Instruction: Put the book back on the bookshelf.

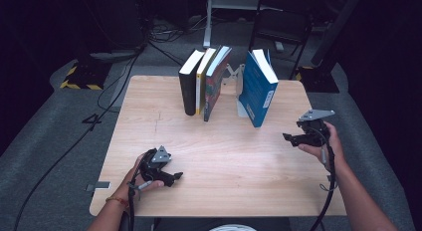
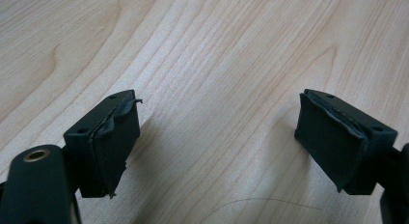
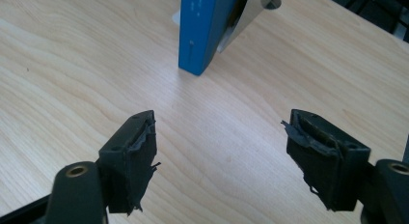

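Blue book [image 1: 257, 87] stands tilted at far right of bench [image 1: 149, 141], leaning on a metal bookend [image 1: 234, 74]. Likely stiff, fairly heavy, slick cover; grip across near spine edge. Right gripper [image 1: 293, 138] spread, empty, aimed at it. Left gripper [image 1: 171, 177] spread, empty, near-left.

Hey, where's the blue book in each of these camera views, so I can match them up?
High view: the blue book stands tilted at the far right of the table, apart from three other books.
Right gripper view: top centre, ahead of the open jaws.
Left gripper view: just table wood between the jaws.
Shared landmark: the metal bookend behind the book.
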The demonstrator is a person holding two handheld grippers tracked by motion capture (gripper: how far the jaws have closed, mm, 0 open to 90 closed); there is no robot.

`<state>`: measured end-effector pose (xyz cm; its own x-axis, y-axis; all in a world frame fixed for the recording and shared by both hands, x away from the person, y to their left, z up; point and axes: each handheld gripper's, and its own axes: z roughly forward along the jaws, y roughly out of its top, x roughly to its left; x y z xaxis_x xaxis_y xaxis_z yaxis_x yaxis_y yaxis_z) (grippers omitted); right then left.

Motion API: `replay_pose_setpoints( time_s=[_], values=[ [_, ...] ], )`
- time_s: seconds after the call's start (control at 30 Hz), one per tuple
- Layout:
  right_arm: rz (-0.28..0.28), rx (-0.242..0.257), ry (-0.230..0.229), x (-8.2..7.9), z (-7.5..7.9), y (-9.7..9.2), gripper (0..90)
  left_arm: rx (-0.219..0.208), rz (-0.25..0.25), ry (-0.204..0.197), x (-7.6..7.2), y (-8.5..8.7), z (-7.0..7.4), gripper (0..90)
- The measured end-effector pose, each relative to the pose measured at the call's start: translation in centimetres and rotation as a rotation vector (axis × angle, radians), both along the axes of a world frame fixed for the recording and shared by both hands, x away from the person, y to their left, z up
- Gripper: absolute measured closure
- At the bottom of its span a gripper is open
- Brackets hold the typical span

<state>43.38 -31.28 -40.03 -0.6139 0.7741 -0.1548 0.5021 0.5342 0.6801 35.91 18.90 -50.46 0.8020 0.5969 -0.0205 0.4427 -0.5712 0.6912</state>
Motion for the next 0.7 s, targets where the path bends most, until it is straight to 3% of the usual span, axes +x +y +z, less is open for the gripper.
replay_pose_setpoints(
  time_s=[0.7],
  values=[
    [0.06,-0.036,-0.027,-3.3,-4.5,-2.9,24.8,0.0,0.002,0.0,0.0,0.0,0.0,15.6]
  ],
)
